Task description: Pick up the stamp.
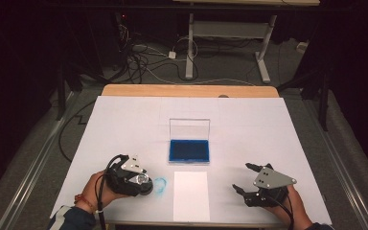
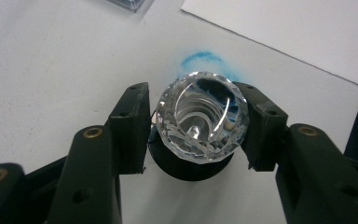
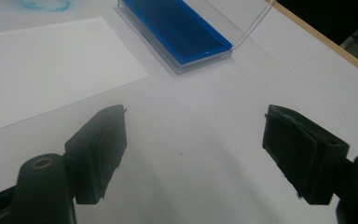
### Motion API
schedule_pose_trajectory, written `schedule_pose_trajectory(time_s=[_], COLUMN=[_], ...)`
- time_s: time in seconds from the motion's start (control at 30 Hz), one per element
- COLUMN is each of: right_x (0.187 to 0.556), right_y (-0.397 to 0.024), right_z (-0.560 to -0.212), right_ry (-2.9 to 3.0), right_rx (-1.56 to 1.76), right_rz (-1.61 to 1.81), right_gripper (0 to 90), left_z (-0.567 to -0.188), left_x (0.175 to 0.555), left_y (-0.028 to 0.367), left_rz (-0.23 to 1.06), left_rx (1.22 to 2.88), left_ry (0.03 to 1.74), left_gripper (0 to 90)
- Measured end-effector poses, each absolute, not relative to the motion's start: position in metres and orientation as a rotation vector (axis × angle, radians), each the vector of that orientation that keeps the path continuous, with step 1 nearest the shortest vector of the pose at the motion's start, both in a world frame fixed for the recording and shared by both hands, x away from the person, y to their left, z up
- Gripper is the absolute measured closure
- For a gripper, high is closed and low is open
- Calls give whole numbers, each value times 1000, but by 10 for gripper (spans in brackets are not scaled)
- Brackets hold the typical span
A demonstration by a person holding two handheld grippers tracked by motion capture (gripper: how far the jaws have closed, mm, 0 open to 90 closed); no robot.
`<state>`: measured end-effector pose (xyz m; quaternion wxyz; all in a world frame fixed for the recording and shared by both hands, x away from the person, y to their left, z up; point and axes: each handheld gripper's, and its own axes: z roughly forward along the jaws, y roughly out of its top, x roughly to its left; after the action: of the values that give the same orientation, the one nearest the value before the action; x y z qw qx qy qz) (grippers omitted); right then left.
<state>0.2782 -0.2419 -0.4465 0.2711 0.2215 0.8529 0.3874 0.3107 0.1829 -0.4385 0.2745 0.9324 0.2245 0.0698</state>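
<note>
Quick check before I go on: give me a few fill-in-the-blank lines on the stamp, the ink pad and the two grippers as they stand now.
1. The left hand-held gripper has its jaws on either side of a clear faceted ____ with a black base.
2. The ink pad in the open case is ____ in colour.
3. The jaws of the right hand-held gripper stand ____, with nothing between them.
4. A blank white sheet of paper lies on the near side of the ____.

Missing words: stamp; blue; open; ink pad
</note>
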Motion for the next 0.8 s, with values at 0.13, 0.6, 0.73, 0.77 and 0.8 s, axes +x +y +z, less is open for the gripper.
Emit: schedule_pose_trajectory(time_s=[0.13, 0.6, 0.73, 0.77, 0.8], right_x=[278, 278, 277, 277, 276], right_y=[-242, -241, -242, -242, -242], right_z=[-447, -447, -447, -447, -447], right_ry=[2299, 2303, 2303, 2303, 2304], right_rx=[598, 590, 593, 593, 592], right_rz=[1042, 1032, 1031, 1031, 1029], right_gripper=[215, 214, 214, 214, 213], left_z=[-438, -437, -437, -436, -436], left_x=[311, 310, 309, 308, 308], left_y=[183, 181, 180, 180, 180], left_rz=[190, 195, 209, 208, 206], left_rx=[2501, 2531, 2539, 2537, 2534], left_ry=[605, 565, 558, 555, 554], left_gripper=[496, 529, 527, 527, 524])
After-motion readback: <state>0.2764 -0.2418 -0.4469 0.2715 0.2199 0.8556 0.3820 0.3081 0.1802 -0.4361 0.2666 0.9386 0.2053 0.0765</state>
